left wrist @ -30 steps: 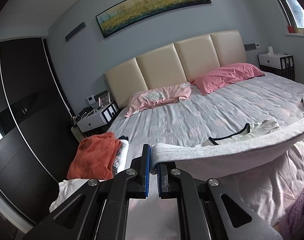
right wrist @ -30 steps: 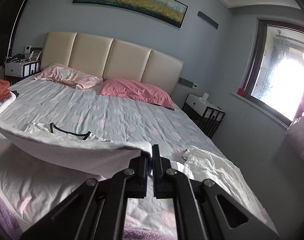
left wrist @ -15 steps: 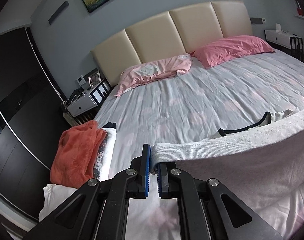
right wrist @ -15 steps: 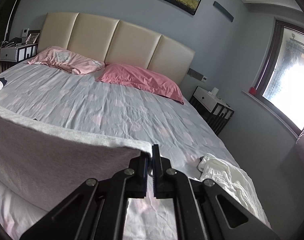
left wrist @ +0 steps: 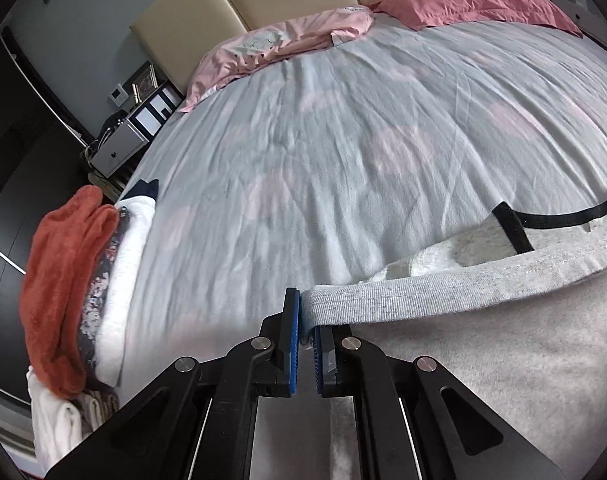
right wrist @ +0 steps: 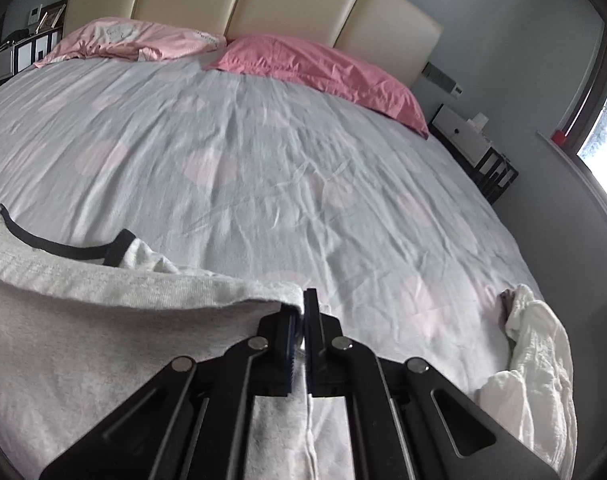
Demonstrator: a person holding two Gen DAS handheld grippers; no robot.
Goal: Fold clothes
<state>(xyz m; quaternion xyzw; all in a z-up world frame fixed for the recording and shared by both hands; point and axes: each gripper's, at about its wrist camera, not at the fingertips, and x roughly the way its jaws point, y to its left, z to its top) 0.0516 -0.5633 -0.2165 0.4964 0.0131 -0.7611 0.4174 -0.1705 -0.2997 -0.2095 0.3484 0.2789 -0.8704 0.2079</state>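
A light grey knit garment (left wrist: 483, 344) is stretched between my two grippers, low over the bed. My left gripper (left wrist: 305, 320) is shut on its left corner. My right gripper (right wrist: 301, 320) is shut on its right corner, where the garment (right wrist: 103, 320) spreads to the left. Its hem edge runs across in front of both grippers. A white top with black trim (left wrist: 543, 220) lies on the sheet just beyond the hem; it also shows in the right wrist view (right wrist: 83, 250).
The bed (left wrist: 343, 140) has a grey sheet with pink spots and two pink pillows (right wrist: 323, 68) at the headboard. A stack of folded clothes topped by an orange one (left wrist: 63, 280) sits at the left edge. A crumpled white garment (right wrist: 535, 360) lies at the right edge.
Both grippers have moved forward and down toward the bed, carrying the grey garment with them. The garment's hem now lies close to the white top with black trim.
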